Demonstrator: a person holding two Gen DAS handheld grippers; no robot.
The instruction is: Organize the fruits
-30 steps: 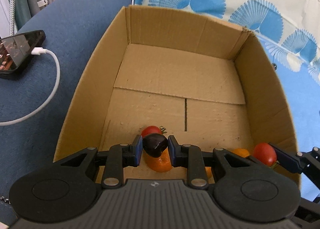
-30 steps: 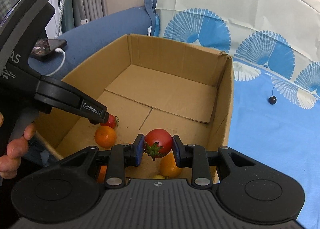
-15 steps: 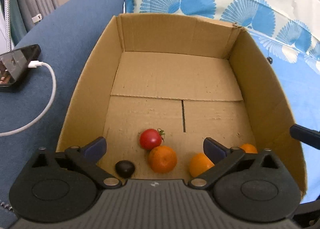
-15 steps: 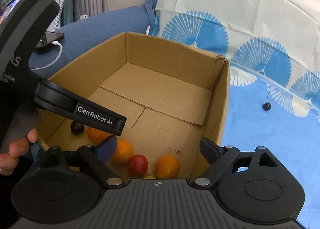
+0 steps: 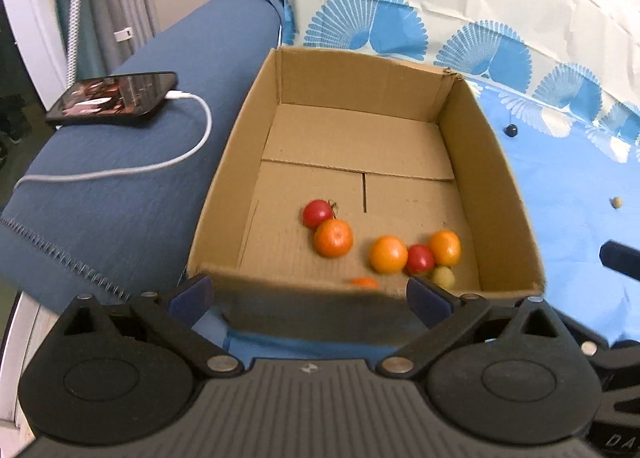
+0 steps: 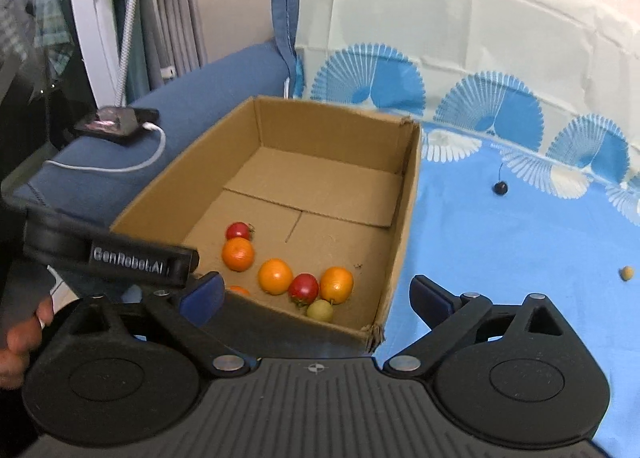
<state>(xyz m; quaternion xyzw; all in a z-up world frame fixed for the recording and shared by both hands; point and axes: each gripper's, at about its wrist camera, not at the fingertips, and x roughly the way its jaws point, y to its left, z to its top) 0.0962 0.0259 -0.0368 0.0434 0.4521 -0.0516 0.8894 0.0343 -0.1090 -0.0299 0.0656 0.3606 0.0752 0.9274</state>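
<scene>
Blue fan-print cloth [image 6: 500,258], cardboard box [image 6: 404,217], "GenRobot.AI" left gripper [image 5: 308,290] fingers wide, right gripper [image 6: 316,294] fingers opening, empty.

The open brown corrugated cardboard box [image 5: 496,161] looks matt and slightly rough. The round orange and red fruits [image 5: 333,238] inside it have smooth, faintly glossy skins. The blue fan-printed cloth [image 6: 500,258] is thin and creased. The dark blue woven fabric armrest [image 5: 120,193] looks coarse. On it lies a glossy black glass-faced phone [image 5: 114,97] with a smooth white plastic cable [image 5: 192,145].
</scene>
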